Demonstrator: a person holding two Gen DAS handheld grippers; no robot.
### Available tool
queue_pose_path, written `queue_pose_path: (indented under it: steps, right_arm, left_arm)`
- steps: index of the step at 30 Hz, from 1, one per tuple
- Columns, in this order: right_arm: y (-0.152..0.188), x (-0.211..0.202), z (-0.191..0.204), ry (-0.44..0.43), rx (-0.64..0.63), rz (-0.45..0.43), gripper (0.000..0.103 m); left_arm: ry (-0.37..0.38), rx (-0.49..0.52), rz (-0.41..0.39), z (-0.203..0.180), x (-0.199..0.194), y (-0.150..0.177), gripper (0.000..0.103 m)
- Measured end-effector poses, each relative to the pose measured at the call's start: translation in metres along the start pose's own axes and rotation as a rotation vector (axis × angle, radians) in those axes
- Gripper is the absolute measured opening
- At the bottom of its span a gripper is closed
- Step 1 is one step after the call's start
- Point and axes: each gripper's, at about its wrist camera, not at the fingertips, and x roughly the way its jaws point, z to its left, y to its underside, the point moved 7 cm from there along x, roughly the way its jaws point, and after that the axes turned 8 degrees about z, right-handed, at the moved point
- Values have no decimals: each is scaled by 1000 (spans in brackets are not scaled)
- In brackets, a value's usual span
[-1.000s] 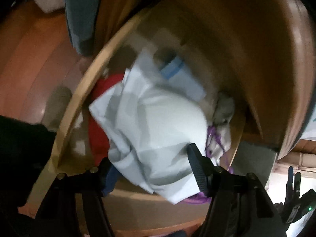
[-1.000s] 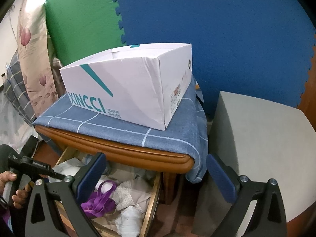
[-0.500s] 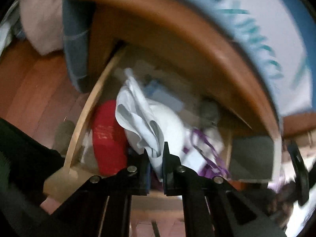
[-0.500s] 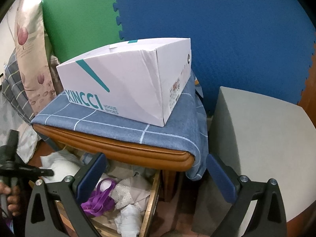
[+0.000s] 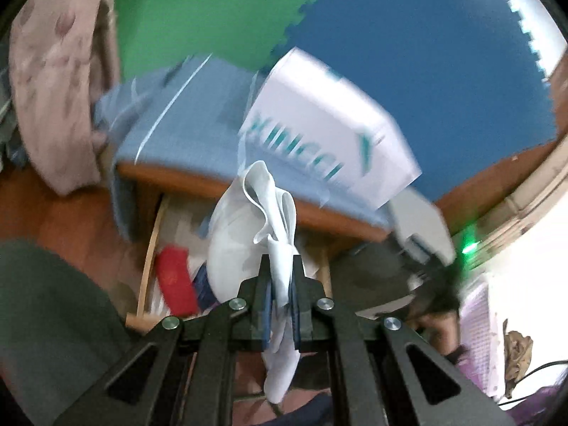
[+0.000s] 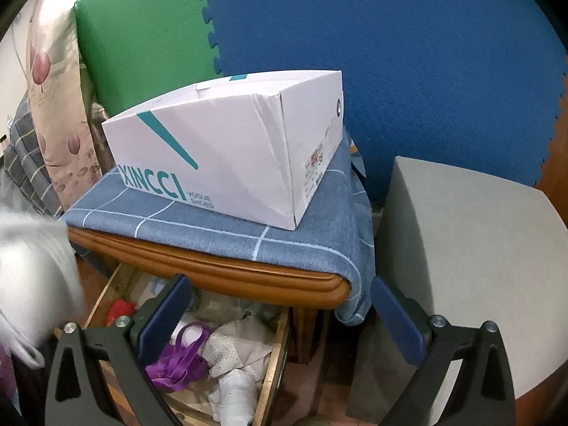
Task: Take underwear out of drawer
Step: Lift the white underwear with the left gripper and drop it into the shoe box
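Note:
My left gripper is shut on white-and-grey underwear and holds it up above the open wooden drawer. The cloth hangs between and below the fingers. In the right wrist view the same cloth shows as a white blur at the left edge, above the drawer. My right gripper is open and empty, in front of the drawer's right end. The drawer holds a red item, a purple strap and several pale cloths.
A white XINCCI shoe box sits on a blue checked cloth on the wooden cabinet top. A grey block stands to the right. Green and blue foam mats cover the wall. A floral pillow leans at the left.
My left gripper closed on the underwear inside the drawer, then lifted it up and out, tilting upward. The right gripper stayed nearly still and open.

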Motion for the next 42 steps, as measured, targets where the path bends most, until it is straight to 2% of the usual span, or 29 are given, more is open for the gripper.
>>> queue_pose_path:
  steps: [3,5,9,13,16,18,22,25,28,31,32,34,35,36,38,40,41,42]
  right_arm:
    - [0,-1,-1,-5,4,-3,103]
    - [0,-2,-2,-9,7,-6,103]
    - [0,-3,-4,-19,18,-12,103]
    - [-1,-5,-7,-31,36,-17,103]
    - [-2,-6,-9,-40,43,-18,103]
    - [-2,-6,-9,-44,44,-19,103]
    - [0,-6,-11,-53,48,-19,103]
    - [0,-7,-13,-59,54,-15,103]
    - [1,-5,-14,-64,60,-10,103]
    - [1,-4,-14,-68,61,-7,103]
    - [1,-3,-14,-67,59,-3,103]
    - [1,-1,-12,-64,53,1,103]
    - [2,-1,-12,-63,51,2,103]
    - [2,-1,-11,-61,48,3,103]
    - [3,0,-11,-60,42,7,103]
    - [4,0,-9,-63,35,8,103]
    - [4,0,-8,-64,29,9,103]
    - [5,0,-6,-64,22,11,103]
  left_arm:
    - [52,29,-53,-28,-25,-32,7]
    - [101,58,-87,-58,-38,-65,7]
    - [180,76,-121,-98,-42,-122,7]
    - [169,137,-186,-132,-21,-184,7]
    - [163,135,-185,-144,14,-224,7]
    - [142,118,-165,-140,50,-248,7]
    - [67,107,-129,-124,109,-272,7]
    - [2,85,-97,-103,147,-281,7]
    - [-38,44,-74,-76,171,-285,7]
    - [-85,48,-41,-61,188,-284,9]
    - [-109,47,-46,-58,190,-284,13]
    - [-151,48,-58,-49,192,-281,37]
    - [-163,48,-67,-49,189,-280,64]
    - [-174,43,-98,-47,181,-279,83]
    - [-135,45,-196,-50,159,-275,87]
    - [-85,58,-272,-54,137,-271,96]
    - [-74,57,-297,-55,128,-268,102]
    - [-60,48,-321,-54,117,-265,102]
